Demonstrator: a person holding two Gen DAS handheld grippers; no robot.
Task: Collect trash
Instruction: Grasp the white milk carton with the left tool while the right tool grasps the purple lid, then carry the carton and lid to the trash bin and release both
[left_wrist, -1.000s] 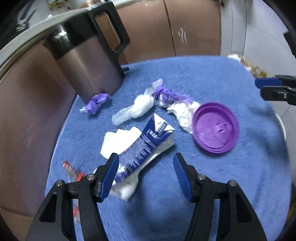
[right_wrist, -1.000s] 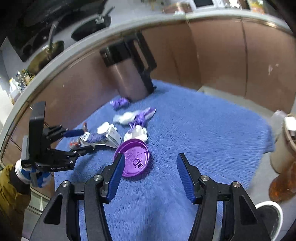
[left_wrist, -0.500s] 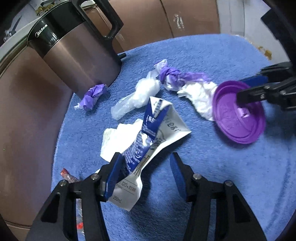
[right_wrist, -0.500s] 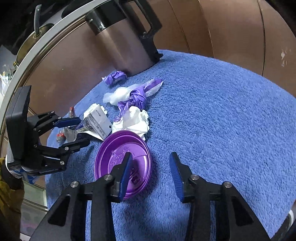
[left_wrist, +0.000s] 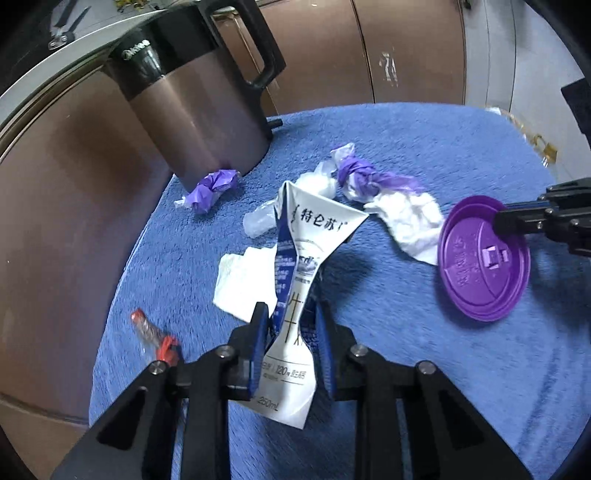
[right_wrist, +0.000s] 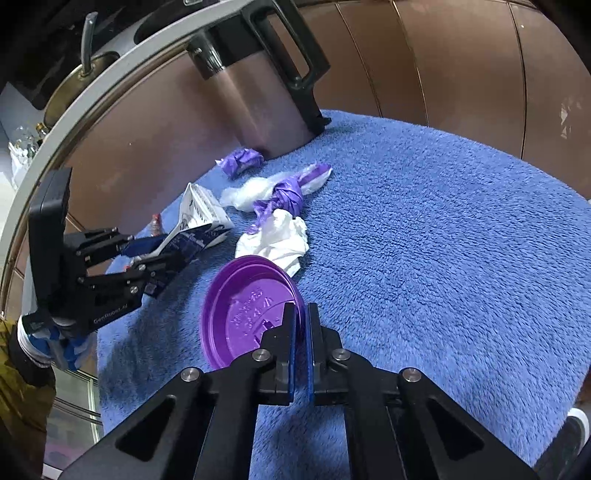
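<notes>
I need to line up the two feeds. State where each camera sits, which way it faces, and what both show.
Left wrist: on the left gripper, looking along its fingers shut on the milk carton, toward the kettle.
Right wrist: on the right gripper, facing the purple lid it clamps; the person's gloved left hand shows.
Shared: carton, lid, kettle, blue towel.

Two black hand-held grippers with blue pads: left one (left_wrist: 291, 332), right one (right_wrist: 300, 328). One flattened white-and-blue milk carton (left_wrist: 306, 258). One round purple plastic cup lid (left_wrist: 480, 266). Two crumpled purple wrappers: one by the kettle (left_wrist: 212, 184), one knotted among clear film (left_wrist: 362, 181). Two white crumpled tissues (left_wrist: 410, 218) (left_wrist: 247, 284). One red-and-clear small wrapper (left_wrist: 155, 334). One brown metal kettle with black handle (left_wrist: 195, 107). One blue fuzzy towel (left_wrist: 424, 369).
</notes>
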